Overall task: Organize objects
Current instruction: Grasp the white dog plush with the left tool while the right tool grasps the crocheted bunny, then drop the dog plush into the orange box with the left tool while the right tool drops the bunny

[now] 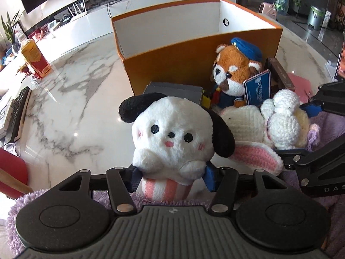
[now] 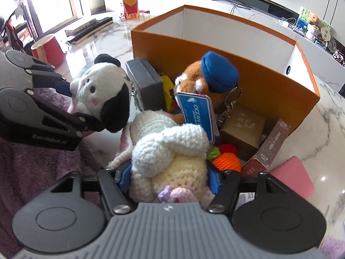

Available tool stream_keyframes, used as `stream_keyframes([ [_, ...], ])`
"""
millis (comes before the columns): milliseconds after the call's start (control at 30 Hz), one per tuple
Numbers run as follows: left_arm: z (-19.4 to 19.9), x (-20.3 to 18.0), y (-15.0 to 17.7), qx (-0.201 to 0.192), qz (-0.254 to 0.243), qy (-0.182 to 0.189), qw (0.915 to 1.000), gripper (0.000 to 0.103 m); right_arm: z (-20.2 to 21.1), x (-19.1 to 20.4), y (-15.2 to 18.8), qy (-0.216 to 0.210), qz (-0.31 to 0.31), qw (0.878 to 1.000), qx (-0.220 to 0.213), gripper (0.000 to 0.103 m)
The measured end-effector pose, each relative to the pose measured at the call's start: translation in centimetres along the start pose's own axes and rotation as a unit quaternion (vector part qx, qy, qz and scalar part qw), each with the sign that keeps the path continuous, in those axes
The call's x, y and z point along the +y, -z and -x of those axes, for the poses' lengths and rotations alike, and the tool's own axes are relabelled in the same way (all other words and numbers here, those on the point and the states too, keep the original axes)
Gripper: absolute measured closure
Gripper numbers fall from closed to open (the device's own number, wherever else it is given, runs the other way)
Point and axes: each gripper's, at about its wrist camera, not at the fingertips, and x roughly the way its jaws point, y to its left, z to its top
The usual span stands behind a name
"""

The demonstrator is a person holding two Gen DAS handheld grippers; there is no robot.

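Pickup step. Left gripper (image 1: pixel 171 178) clamped on dog plush (image 1: pixel 172 136); right gripper (image 2: pixel 170 178) clamped on crocheted rabbit (image 2: pixel 172 151). Next: lift both into orange box (image 2: pixel 269 86).

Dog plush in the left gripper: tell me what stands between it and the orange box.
The dog plush, clamped in the left gripper, has a grey case directly between it and the orange box. The box's near wall must also be cleared from above.
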Motion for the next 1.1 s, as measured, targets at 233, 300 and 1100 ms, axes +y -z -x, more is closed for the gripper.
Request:
stream_keyframes([
  [233,3.8,1.6,-0.8,-0.042,0.060,0.027,0.9970,0.038,4.1,-0.1,-0.5,-0.030,-0.040,0.998,-0.043,0.035],
  [300,4.7,1.9,-1.4,-0.052,0.071,0.038,0.9955,0.038,5.0,0.1,-1.2,-0.035,-0.049,0.996,-0.059,0.035],
  [1100,-2.7,6.2,-16.0,-0.025,0.164,0.095,0.9815,0.038,1.8,-12.3,-15.5,-0.024,-0.306,0.943,-0.126,0.035],
])
